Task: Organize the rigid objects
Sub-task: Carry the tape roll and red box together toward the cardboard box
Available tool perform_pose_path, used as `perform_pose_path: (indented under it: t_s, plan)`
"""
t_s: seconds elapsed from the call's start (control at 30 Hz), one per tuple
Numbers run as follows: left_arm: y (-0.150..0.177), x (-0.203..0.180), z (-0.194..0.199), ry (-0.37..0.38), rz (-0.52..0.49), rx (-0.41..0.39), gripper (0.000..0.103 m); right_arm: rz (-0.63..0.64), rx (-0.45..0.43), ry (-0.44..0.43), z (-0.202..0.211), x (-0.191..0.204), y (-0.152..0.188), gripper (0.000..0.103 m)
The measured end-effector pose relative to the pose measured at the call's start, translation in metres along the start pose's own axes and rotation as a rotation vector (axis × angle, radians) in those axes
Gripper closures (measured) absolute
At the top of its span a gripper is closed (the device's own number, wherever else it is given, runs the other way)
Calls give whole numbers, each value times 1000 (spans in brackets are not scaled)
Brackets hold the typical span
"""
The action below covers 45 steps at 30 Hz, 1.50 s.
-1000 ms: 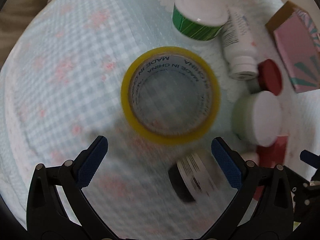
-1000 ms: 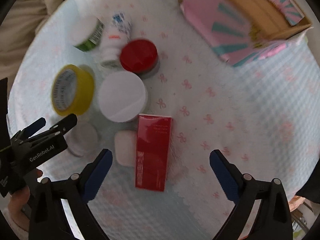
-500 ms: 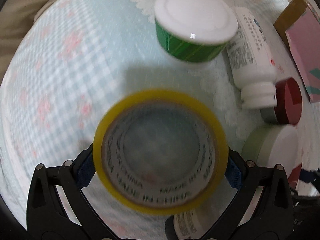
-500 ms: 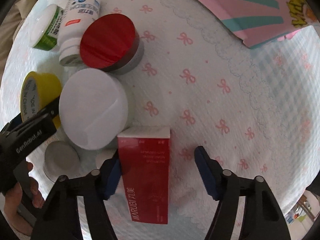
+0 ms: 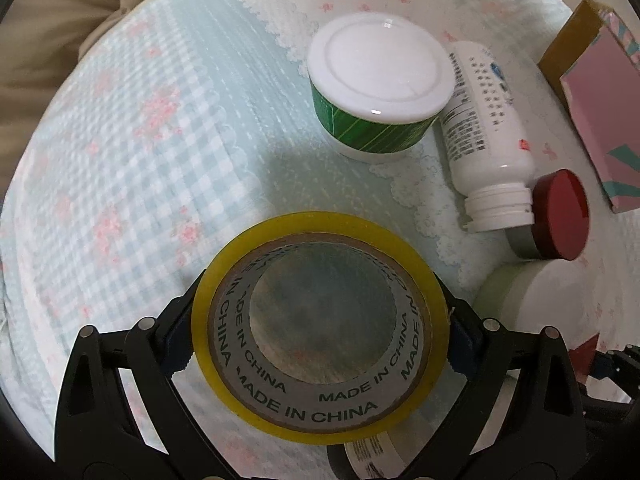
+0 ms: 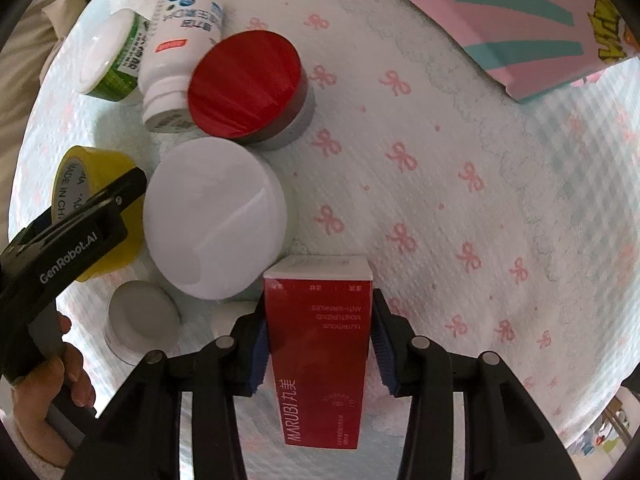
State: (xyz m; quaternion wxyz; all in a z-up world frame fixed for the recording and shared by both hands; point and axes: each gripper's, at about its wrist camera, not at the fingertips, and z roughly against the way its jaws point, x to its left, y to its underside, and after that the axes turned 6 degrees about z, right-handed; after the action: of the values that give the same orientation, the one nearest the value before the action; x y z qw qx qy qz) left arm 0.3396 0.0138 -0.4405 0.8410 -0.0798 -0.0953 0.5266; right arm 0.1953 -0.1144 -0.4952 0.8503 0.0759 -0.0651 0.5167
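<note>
On the patterned cloth, the left claw [image 5: 318,354] clamps the yellow tape roll [image 5: 318,354] and the right claw [image 6: 318,350] the red box [image 6: 320,356]; both lifts should go straight up, avoiding neighbouring jars.

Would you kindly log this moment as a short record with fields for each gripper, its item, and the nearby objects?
left gripper: shut on yellow tape roll
right gripper: shut on red box
surface: bow-print cloth
neighbours: white-lidded jar, red-lidded jar, white bottle lying down, green tub
storage: pink box
</note>
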Motion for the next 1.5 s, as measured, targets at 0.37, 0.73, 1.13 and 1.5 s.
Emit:
perform_pose_path:
  t_s: [0.37,0.73,1.13,1.5]
  plan:
    - [20,1,84,12,48,-91,7,58,-131,-32,49,7,13,65]
    - [40,-1,208,32,91,-212,7,113,-282,-109,164,-17,42,65]
    - [23,-54,299,93,158,-328,7,174,-420,-112,295,-65,39,65]
    - [-55,-176,294,89,218,-329,7,239,-448,-116,350,-162,-58,65]
